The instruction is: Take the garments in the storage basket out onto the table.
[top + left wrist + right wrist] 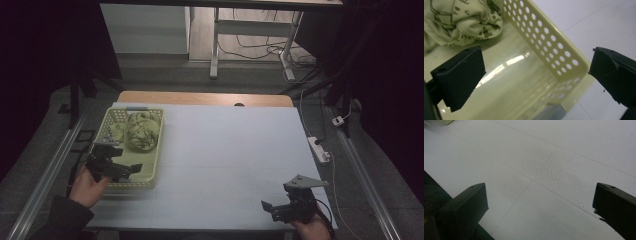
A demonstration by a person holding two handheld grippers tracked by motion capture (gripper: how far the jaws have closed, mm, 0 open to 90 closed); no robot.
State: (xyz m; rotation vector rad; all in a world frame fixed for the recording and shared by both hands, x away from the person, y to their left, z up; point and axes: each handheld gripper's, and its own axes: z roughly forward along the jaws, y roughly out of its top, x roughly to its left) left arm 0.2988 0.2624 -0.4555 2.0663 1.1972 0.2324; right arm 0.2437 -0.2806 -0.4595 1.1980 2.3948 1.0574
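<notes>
So the thing we care about here is the crumpled patterned cloth sitting in the far half of the pale yellow basket, at the left of the high view. Our left gripper is hovering over the near, empty end of that basket, jaws spread wide with nothing between them. In the left gripper view the cloth is bunched in the upper left of the frame, just past the left jaw, with the perforated basket wall running diagonally down to the lower right. So the cloth lies ahead and a bit to the left of where we're pointing, along the basket's long axis. Our right gripper is way off at the lower right of the desk, also wide open and empty, so the left one is clearly the nearer one for the grab.
</notes>
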